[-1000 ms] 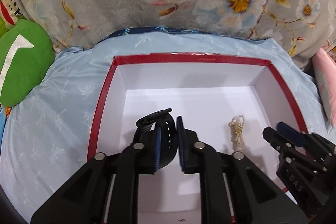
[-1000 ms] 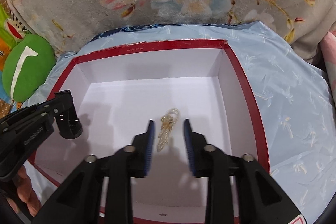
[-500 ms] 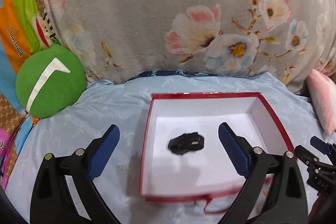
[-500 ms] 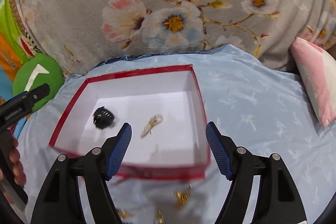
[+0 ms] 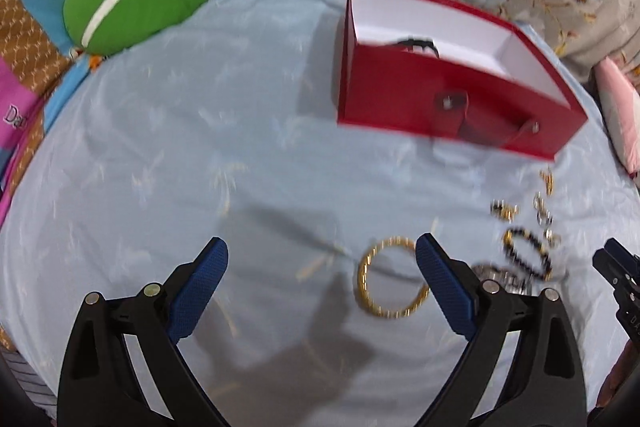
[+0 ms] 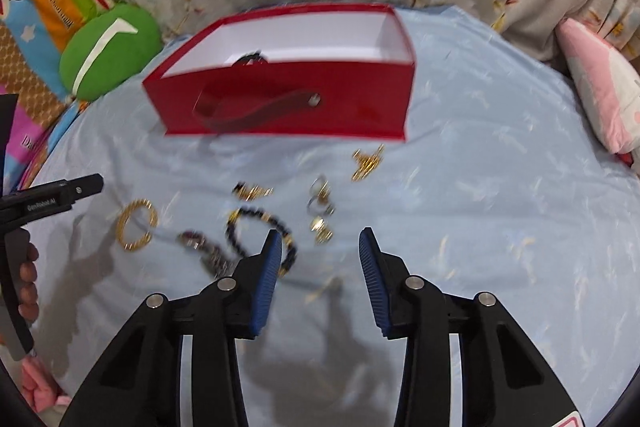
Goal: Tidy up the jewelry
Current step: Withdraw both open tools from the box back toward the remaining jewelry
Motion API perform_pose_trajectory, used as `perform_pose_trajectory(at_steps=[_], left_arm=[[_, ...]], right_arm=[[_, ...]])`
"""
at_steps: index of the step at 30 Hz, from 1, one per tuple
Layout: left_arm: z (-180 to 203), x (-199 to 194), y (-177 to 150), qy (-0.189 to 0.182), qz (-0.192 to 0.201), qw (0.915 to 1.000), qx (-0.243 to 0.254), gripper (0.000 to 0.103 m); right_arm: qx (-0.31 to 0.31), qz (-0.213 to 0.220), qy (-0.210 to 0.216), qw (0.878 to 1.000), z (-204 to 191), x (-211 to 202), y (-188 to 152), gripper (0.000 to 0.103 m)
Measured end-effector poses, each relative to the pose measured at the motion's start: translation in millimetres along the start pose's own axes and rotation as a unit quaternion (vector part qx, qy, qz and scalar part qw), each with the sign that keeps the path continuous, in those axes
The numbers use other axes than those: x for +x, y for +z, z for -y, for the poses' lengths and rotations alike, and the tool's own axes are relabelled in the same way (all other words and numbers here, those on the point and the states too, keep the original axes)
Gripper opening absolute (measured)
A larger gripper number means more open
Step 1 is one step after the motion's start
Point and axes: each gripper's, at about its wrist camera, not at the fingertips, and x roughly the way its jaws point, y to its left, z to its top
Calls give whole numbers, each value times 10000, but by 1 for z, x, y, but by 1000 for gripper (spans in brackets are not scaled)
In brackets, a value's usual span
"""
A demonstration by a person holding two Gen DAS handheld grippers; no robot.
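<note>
Left wrist: my left gripper [image 5: 320, 283] spread wide near gold bangle [image 5: 392, 277] | right gripper [image 6: 318, 263] apart, empty, near beads [image 6: 260, 227] | red box [image 6: 288, 107] far, awaiting pieces

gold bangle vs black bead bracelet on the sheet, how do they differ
The gold bangle is a plain rigid-looking gold ring; the bead bracelet is a string of dark beads with some gold ones. The bangle lies alone nearer the left tool, between its open fingers in that view; the bracelet lies amid other pieces, partly behind a right tool finger. Both lie flat outside the red box.
</note>
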Motion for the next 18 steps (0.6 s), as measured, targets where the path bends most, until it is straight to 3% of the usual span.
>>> perform_pose_trajectory(at_steps=[8,12,18], left_arm=[[17,22,-17,60,-341,9994,66,91],[11,37,-17,-51,-583,9982,-148,77],[9,41,-13,-38,-572,9982,-158,70]], right_arm=[[271,-340,167,9989,-14,32,-12,34],[409,-418,241,9980,-15,46,-3,34],[437,-578,154,9973,-16,65,3,34]])
